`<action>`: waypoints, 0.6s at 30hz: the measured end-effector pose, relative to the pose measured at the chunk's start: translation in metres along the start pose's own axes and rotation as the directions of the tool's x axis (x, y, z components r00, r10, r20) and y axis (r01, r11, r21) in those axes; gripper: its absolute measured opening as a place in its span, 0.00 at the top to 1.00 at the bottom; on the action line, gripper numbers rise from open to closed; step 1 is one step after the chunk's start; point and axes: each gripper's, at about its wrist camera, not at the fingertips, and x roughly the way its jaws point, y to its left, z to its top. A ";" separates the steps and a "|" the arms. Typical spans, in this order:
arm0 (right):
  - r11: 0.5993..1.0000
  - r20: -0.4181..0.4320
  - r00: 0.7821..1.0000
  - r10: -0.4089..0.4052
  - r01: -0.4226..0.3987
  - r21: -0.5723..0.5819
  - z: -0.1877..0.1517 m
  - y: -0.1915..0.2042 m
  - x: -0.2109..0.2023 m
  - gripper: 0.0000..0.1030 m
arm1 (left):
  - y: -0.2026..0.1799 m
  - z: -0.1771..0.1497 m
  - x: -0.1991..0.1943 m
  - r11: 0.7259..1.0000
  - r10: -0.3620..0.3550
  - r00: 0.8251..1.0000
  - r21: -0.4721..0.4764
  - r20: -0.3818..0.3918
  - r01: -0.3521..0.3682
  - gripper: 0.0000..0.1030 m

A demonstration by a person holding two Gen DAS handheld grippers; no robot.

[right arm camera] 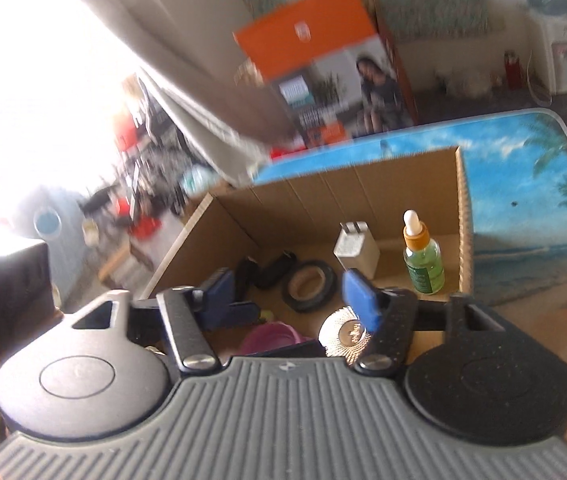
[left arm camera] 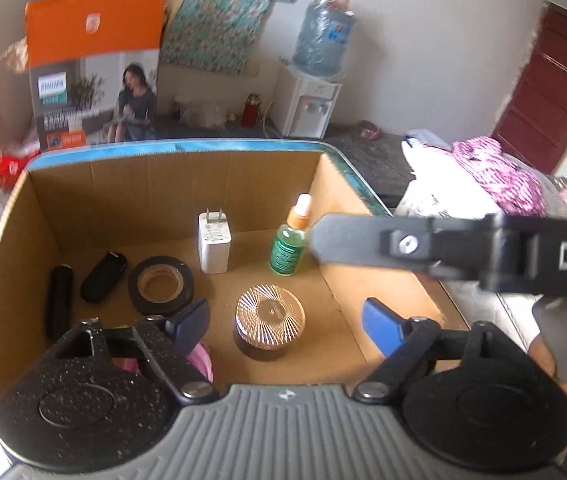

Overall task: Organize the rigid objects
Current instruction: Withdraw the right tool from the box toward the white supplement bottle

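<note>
Left wrist view: both the left gripper (left arm camera: 283,320) and right gripper (right arm camera: 283,296) gape empty over the cardboard box (left arm camera: 123,184) holding the ribbed-lid jar (left arm camera: 270,312); a careless sweep might topple the upright dropper bottle (left arm camera: 289,240)

the orange and grey product carton (left arm camera: 95,76) standing behind the cardboard box bears the brand name "philips" in white on a dark panel, left wrist view; a small white shield emblem sits on its orange top band. the lines of print beneath the brand name are too blurred to read. the black arm of the other gripper (left arm camera: 483,248) crossing the right side of that view carries white capitals "das", cut off by the frame edge. labels on the white charger (left arm camera: 214,242) and green dropper bottle (left arm camera: 288,250) are illegible.
</note>
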 end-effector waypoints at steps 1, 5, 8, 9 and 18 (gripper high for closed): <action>1.000 0.020 1.000 -0.006 0.006 0.000 -0.005 0.001 -0.010 0.28 | -0.004 -0.004 -0.008 1.000 0.006 1.000 0.021 0.005 -0.006 0.14; 1.000 0.105 0.994 -0.007 0.006 0.012 -0.027 0.011 -0.047 0.19 | -0.013 -0.024 -0.042 0.996 0.026 0.999 0.088 0.041 -0.029 0.10; 1.000 0.150 0.989 0.015 -0.018 0.018 -0.047 0.017 -0.069 0.13 | -0.015 -0.042 -0.063 0.990 0.057 0.996 0.125 0.061 -0.065 0.08; 0.999 0.158 0.987 0.022 -0.026 0.025 -0.054 0.017 -0.074 0.10 | -0.015 -0.048 -0.069 0.988 0.066 0.996 0.134 0.064 -0.074 0.08; 0.993 0.129 0.990 0.056 -0.068 0.092 -0.105 0.029 -0.085 0.09 | -0.001 -0.096 -0.102 0.980 0.137 0.988 0.132 0.074 -0.146 0.07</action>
